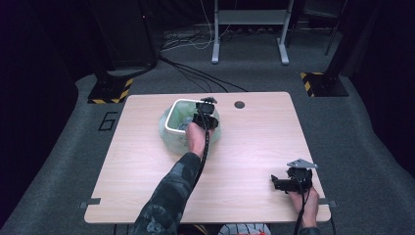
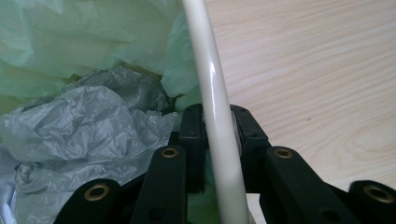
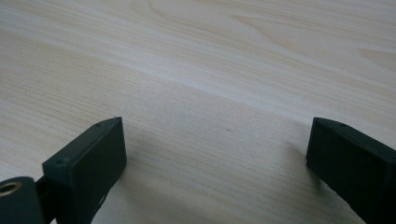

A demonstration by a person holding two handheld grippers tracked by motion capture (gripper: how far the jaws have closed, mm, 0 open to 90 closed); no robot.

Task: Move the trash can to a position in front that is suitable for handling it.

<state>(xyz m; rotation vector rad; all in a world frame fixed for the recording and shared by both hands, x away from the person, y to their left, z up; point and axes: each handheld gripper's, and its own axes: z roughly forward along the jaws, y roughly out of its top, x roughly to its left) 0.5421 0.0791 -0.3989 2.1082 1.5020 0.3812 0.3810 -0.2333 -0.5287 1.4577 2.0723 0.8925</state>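
We record the left gripper (image 2: pixel 218 140) first: its two black jaws are drawn in tight on the white rim (image 2: pixel 212 93) of a small bin, one jaw inside the rim and one outside, pads touching the plastic on both faces. In the high view the same gripper (image 1: pixel 205 117) sits at the right side of the bin (image 1: pixel 172 120), held by the left hand (image 1: pixel 195 137), whose patterned sleeve (image 1: pixel 169 196) reaches up from the bottom edge.

Inside the bin we note a pale green liner bag (image 2: pixel 70 37) draped over the rim, and crumpled grey plastic film (image 2: pixel 79 126) lying against the inner jaw. The bin stands on the far middle of the wooden table (image 1: pixel 244 147), just left of a round dark hole (image 1: pixel 239 104) in the tabletop.

The right gripper (image 3: pixel 217 158) we list as spread wide, jaws well apart and holding nothing, with bare wood grain between them; whether the jaw tips touch the wood we cannot tell. From above it (image 1: pixel 292 182) lies near the right front corner, gripped by the right hand (image 1: pixel 306 203), well apart from the bin, a grey three-cornered plate (image 1: pixel 302 163) on top.

Beyond the table: grey carpet (image 1: pixel 372 147), loose cables (image 1: pixel 195 73) and two yellow-and-black striped bases (image 1: pixel 110 90).
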